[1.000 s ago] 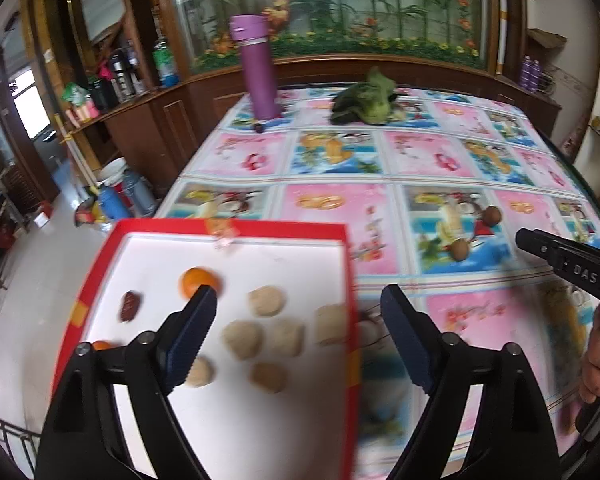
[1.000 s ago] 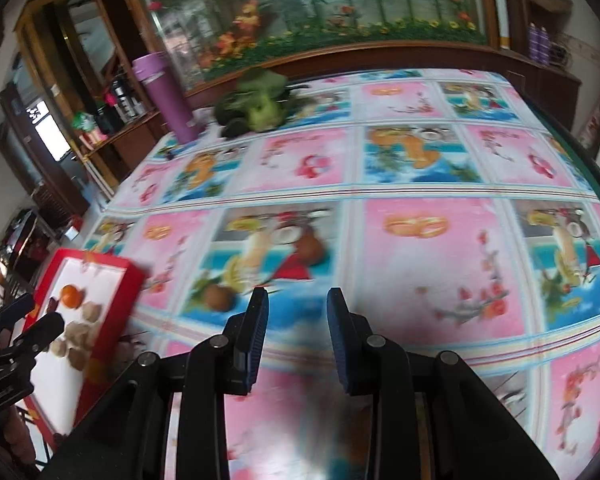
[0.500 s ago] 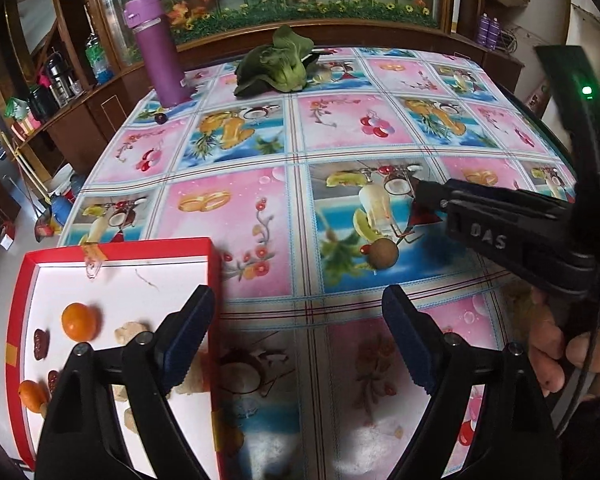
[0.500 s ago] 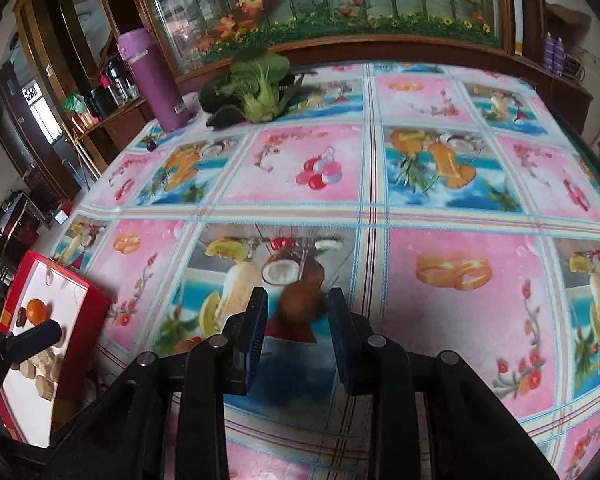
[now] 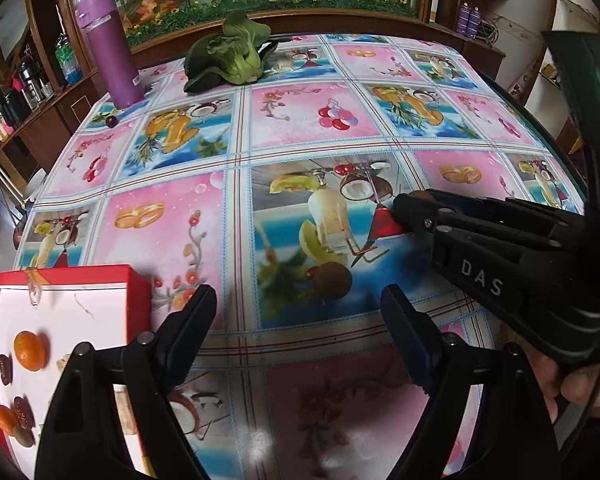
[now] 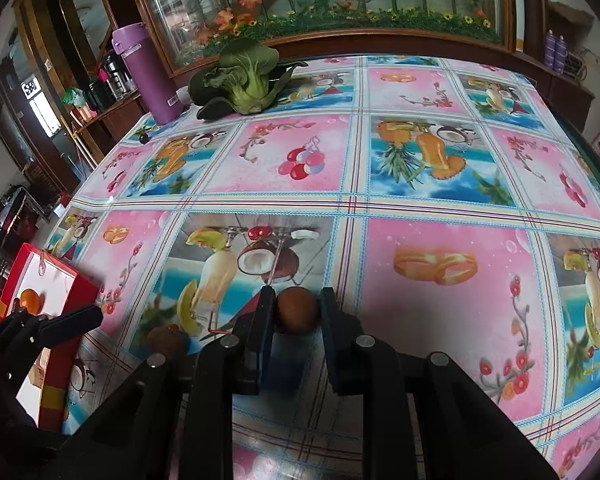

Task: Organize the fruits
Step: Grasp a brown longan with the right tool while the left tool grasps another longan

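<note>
Our right gripper (image 6: 296, 312) sits low over the tablecloth (image 6: 440, 200) with a brown round fruit (image 6: 296, 309) between its two fingers; the pads look pressed against both sides of it, though the contact on the right side is hard for us to confirm. Our left gripper (image 5: 298, 320) hangs with its fingers spread wide and nothing between them. A second brown fruit (image 5: 333, 281) lies on the cloth just ahead of it. At the left edge, the red tray (image 5: 138, 284) holds an orange fruit (image 5: 29, 350) and some dark red pieces (image 5: 5, 369). A purple bottle (image 6: 147, 80) and leafy greens (image 6: 244, 78) stand at the far side.
</note>
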{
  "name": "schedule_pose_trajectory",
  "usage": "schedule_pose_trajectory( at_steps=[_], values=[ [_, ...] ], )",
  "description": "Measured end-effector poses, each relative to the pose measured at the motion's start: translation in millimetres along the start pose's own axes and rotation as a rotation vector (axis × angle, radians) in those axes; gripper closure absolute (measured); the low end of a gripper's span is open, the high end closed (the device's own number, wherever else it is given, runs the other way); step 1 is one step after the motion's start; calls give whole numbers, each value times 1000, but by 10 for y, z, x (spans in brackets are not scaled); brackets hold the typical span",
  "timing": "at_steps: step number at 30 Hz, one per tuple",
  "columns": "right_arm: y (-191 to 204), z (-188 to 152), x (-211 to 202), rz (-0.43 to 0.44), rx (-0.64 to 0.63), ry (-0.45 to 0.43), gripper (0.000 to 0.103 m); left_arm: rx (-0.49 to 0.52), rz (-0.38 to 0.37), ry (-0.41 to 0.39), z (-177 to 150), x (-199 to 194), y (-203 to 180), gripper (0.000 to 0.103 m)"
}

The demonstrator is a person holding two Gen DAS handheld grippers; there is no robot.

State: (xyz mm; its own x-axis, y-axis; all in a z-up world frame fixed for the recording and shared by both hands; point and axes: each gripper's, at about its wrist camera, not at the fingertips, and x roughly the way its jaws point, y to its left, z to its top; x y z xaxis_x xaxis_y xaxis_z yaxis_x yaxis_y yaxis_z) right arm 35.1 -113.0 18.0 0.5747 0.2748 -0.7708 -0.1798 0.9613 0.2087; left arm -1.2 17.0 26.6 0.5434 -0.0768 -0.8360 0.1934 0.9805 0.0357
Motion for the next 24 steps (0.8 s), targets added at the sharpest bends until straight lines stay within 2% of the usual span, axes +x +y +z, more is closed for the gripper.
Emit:
schedule_pose_trajectory(
  at_steps=[5,12,20,24],
  values=[
    [-23,-8,-7,2,8,3,82,-15,6,11,21,112,2,32],
    [-18,-9,-6,0,10,1,82,-28,-21,8,31,166,31,57],
    [-23,-21,-15,-4,21,-1,82,-10,-48,-11,28,156,-23,79],
    [-14,-75,-59,-30,42,-4,82,-15,-61,-16,0,115,-48,80]
  ],
)
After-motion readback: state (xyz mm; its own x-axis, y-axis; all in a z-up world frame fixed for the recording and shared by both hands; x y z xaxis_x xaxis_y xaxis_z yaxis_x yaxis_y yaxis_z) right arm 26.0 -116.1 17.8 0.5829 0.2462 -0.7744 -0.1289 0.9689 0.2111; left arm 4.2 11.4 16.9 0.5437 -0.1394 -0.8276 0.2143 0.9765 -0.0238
